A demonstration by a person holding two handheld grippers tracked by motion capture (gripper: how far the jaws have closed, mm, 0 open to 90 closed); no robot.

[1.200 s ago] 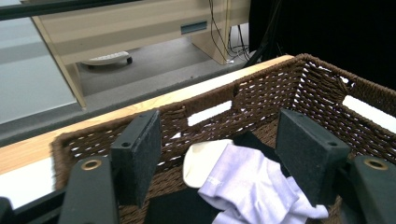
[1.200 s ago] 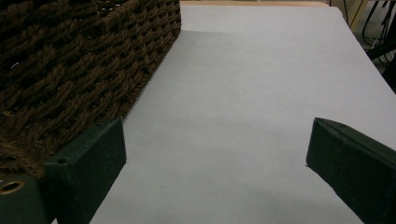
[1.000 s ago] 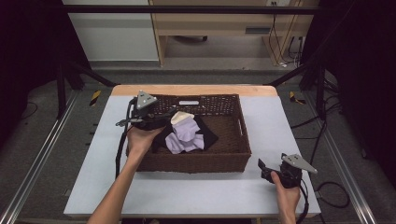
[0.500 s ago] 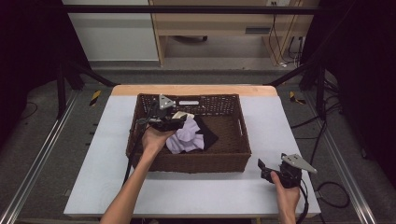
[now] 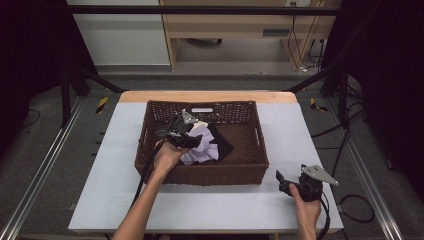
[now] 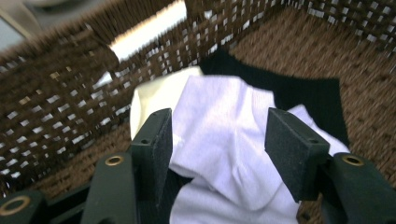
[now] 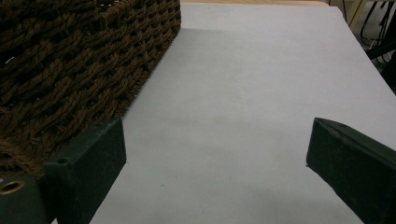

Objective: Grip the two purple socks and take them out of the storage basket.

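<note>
The left gripper (image 5: 192, 136) has moved from the left rim of the brown basket (image 5: 150, 145) to the middle of it. Now it hangs right over the pile of clothes. That means it looks ready to pick something up.

In the left gripper view, its two jaws are wide apart. A white cloth (image 6: 224, 135) sits between them. The jaws are on each side of a bump in the cloth, but they have not squeezed it yet. I cannot tell if the pads touch the cloth.

The white cloth lies near the middle of the basket, a bit toward the back wall. A black cloth (image 6: 303, 95) lies under it and sticks out to one side. A cream-colored cloth (image 6: 154, 100) peeks out behind the white one.

The right gripper (image 5: 287, 183) has stayed put at the front right corner of the desk (image 5: 100, 195), just outside the basket. Its jaws are wide apart too, and they hold nothing
</note>
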